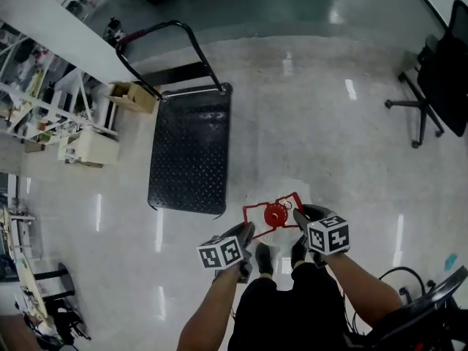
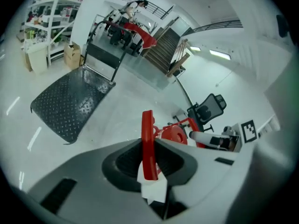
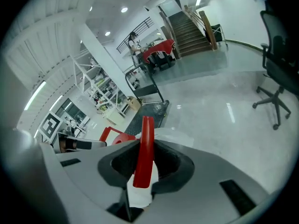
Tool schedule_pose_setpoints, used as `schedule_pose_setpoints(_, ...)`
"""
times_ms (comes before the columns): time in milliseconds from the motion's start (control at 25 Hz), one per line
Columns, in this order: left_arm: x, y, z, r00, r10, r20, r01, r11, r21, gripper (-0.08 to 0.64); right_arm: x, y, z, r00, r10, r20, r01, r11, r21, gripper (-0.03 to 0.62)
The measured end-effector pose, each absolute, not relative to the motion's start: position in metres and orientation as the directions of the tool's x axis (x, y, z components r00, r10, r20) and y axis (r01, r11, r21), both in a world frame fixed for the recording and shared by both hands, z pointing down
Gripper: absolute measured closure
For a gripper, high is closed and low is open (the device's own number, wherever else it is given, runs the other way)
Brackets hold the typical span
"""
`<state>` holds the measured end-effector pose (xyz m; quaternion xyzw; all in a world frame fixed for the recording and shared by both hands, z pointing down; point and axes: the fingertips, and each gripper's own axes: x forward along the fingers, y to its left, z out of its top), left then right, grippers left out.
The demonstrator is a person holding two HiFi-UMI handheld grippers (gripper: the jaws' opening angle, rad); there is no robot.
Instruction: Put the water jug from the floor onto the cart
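The water jug (image 1: 287, 193) is a clear bottle with a red cap (image 1: 275, 214) and a red carrying handle (image 1: 254, 212). It hangs above the floor, just in front of my feet. My left gripper (image 1: 247, 232) is shut on the handle's left bar (image 2: 147, 143). My right gripper (image 1: 298, 218) is shut on its right bar (image 3: 144, 148). The cap (image 2: 174, 133) shows between the two grippers, and also in the right gripper view (image 3: 122, 138). The black flat cart (image 1: 191, 148) stands ahead and to the left, its push handle (image 1: 164, 31) at the far end.
An office chair (image 1: 439, 79) stands at the far right. White shelving (image 1: 44, 108) and a cardboard box (image 1: 133, 96) line the left side beyond the cart. Cables lie by my right foot (image 1: 398, 276). A staircase (image 3: 191, 29) rises at the back.
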<state>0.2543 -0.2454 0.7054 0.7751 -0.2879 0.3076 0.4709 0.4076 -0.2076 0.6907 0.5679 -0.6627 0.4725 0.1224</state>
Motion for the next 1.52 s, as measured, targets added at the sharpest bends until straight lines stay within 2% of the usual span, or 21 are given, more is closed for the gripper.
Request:
schedule_pose_setpoints(320,0.197,-0.296,0.601,0.609,-0.398,0.686,-0.792,-0.347,0.502,0.486,0.351,-0.286,0.587,-0.446,-0.67,0.594,-0.866,0.157,-0.474,0.512)
schedule_pose_setpoints(680,0.085,-0.358,0.567,0.553,-0.565,0.613,-0.818,-0.226,0.529,0.486,0.235,-0.377,0.547,-0.542,-0.625,0.562,-0.839,0.36,-0.409,0.512)
schedule_pose_setpoints(1120,-0.045,-0.456,0.559,0.565,-0.577,0.59,-0.81,-0.251,0.53,0.482,0.096,-0.477,0.545,-0.546,-0.597,0.588,-0.838,0.374,-0.398,0.511)
schedule_pose_setpoints(1520,-0.106,-0.545,0.575,0.526,-0.615,0.587,-0.822,-0.19,0.537,0.477,0.03,-0.573,0.567,-0.589,-0.539,0.602,-0.808,0.416,-0.418,0.51)
